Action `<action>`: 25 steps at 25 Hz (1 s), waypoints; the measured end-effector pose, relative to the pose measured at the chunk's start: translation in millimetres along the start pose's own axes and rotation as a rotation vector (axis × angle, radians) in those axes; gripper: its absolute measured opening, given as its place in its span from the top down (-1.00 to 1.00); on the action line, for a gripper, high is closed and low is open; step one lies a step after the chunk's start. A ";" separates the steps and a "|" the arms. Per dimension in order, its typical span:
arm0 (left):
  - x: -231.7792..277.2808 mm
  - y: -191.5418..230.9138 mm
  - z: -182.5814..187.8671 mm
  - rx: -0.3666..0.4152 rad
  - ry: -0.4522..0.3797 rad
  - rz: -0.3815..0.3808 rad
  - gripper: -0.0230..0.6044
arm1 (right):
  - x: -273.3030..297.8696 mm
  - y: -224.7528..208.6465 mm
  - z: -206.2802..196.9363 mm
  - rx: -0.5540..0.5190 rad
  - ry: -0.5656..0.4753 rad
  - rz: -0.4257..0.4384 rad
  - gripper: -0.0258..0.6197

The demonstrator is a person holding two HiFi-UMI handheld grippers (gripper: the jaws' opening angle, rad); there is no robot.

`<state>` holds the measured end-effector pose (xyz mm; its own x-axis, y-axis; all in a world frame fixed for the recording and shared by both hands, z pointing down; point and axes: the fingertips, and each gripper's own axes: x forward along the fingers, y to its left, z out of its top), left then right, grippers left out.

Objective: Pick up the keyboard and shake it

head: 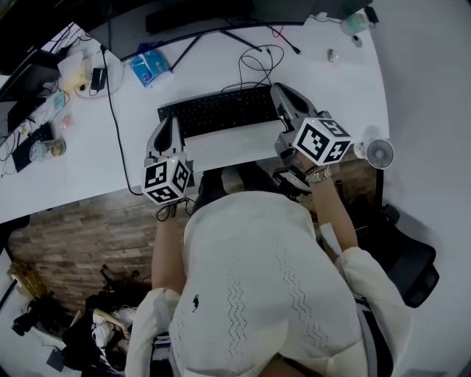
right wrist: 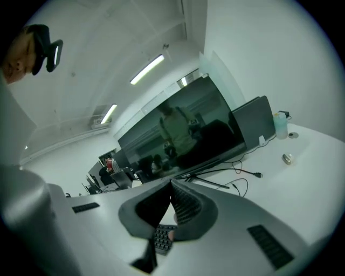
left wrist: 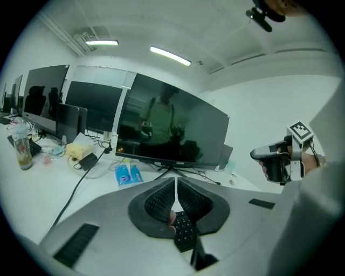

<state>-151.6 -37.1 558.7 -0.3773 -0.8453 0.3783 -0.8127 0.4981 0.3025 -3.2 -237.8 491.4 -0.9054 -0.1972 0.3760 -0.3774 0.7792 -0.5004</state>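
Note:
A black keyboard point(head: 217, 110) is held over the white desk point(head: 88, 154), in front of the person. My left gripper point(head: 174, 124) is shut on its left end, and my right gripper point(head: 280, 94) is shut on its right end. In the left gripper view the jaws point(left wrist: 176, 184) stand closed together, with a strip of the keyboard's keys point(left wrist: 186, 233) showing between them. The right gripper point(left wrist: 260, 155) shows there at the far right. In the right gripper view the jaws point(right wrist: 171, 190) are also closed, with the keyboard's keys point(right wrist: 161, 237) showing below them.
A wide dark monitor point(head: 221, 16) stands at the desk's back, with loose cables point(head: 259, 62) in front of it. A blue packet point(head: 149, 66) and a bottle point(head: 45, 149) lie to the left. A small white fan point(head: 379, 153) sits at the right edge, by a black chair point(head: 412, 265).

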 end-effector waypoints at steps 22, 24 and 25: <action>-58.1 -52.9 83.2 0.065 -0.195 -0.065 0.85 | -59.0 97.0 35.1 -0.200 -0.137 0.171 0.92; -63.4 -56.4 84.9 0.070 -0.208 -0.068 0.85 | -62.5 99.3 35.2 -0.215 -0.139 0.178 0.92; -66.3 -57.7 85.9 0.072 -0.215 -0.069 0.85 | -63.4 99.5 34.8 -0.219 -0.135 0.176 0.92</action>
<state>-117.9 -26.5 441.0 -0.3990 -0.9025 0.1620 -0.8666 0.4289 0.2550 9.9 -168.5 390.6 -0.9762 -0.1138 0.1844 -0.1752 0.9152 -0.3630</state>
